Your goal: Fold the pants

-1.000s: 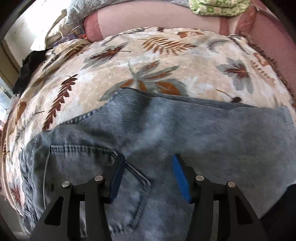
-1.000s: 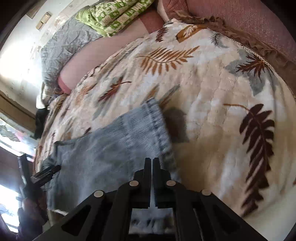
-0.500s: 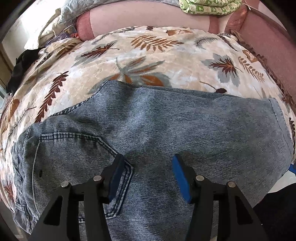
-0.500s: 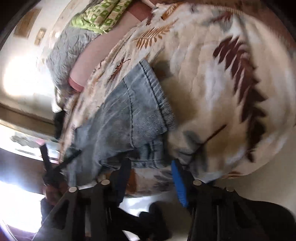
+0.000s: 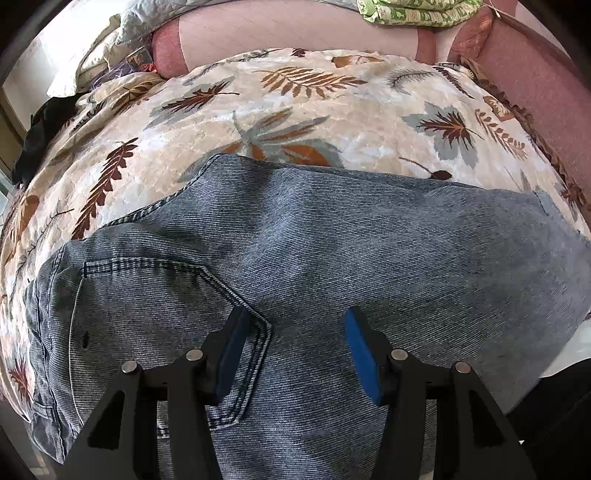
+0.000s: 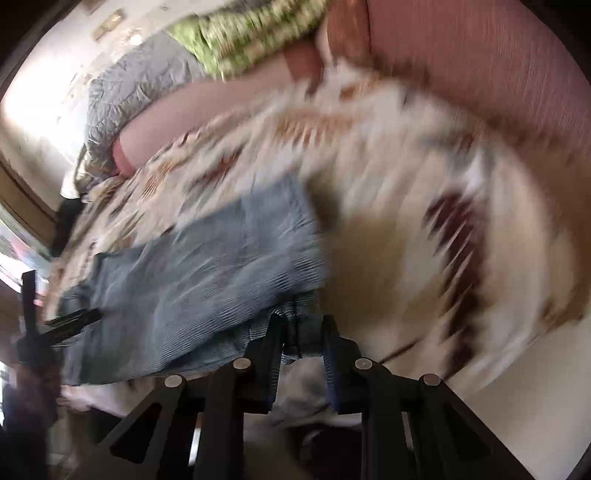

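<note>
Blue-grey jeans [image 5: 332,258] lie across the leaf-print bedspread [image 5: 295,96], the back pocket [image 5: 155,306] toward the left. My left gripper [image 5: 295,332] hovers over the seat of the jeans, open, with only flat denim under its blue pads. The right wrist view is blurred by motion. There the jeans [image 6: 207,273] run off to the left, and their near leg end sits between the fingers of my right gripper [image 6: 301,350], whose jaws are closing with a gap still showing. The left gripper [image 6: 40,317] shows at the far left edge.
Pink pillows [image 5: 295,33], a green patterned cloth [image 5: 417,13] and a grey quilt [image 6: 133,88] are piled at the head of the bed. A pink padded side [image 5: 535,85] borders the right. The bed's near edge [image 6: 498,387] drops off by my right gripper.
My right gripper, shut on the leg hem a second ago, opened wide, swung along the bed edge and now narrows around denim. In the left view the jeans lie flatter and fuller.
</note>
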Motion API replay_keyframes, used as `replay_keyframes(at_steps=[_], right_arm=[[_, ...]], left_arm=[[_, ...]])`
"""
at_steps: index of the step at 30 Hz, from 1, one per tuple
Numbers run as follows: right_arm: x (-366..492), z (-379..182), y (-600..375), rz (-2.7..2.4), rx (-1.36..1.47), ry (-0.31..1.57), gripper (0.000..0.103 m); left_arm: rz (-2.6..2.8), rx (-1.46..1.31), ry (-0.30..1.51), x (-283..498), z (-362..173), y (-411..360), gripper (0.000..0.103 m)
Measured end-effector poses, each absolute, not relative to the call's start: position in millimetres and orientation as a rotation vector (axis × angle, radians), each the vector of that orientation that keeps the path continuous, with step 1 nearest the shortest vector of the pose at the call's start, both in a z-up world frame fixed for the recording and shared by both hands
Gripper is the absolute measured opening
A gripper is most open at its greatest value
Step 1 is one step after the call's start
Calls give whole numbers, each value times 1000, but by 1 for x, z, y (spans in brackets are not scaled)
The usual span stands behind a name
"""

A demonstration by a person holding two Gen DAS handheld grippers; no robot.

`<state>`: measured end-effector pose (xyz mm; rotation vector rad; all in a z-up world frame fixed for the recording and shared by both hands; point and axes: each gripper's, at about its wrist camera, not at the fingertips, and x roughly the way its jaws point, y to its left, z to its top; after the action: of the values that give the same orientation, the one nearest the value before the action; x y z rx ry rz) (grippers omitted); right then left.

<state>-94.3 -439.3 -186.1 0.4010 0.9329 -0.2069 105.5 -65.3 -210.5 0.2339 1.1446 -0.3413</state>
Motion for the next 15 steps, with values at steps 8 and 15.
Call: replay_keyframes(at_steps=[8,15], right_arm=[[-84,-224,-442,-238,340,1066,35],[-106,-158,-484,-294,481,903,49]], left_arm=[[-364,258,1139,99,-212,-62,56],[-363,288,1110,94,-216,-61,57]])
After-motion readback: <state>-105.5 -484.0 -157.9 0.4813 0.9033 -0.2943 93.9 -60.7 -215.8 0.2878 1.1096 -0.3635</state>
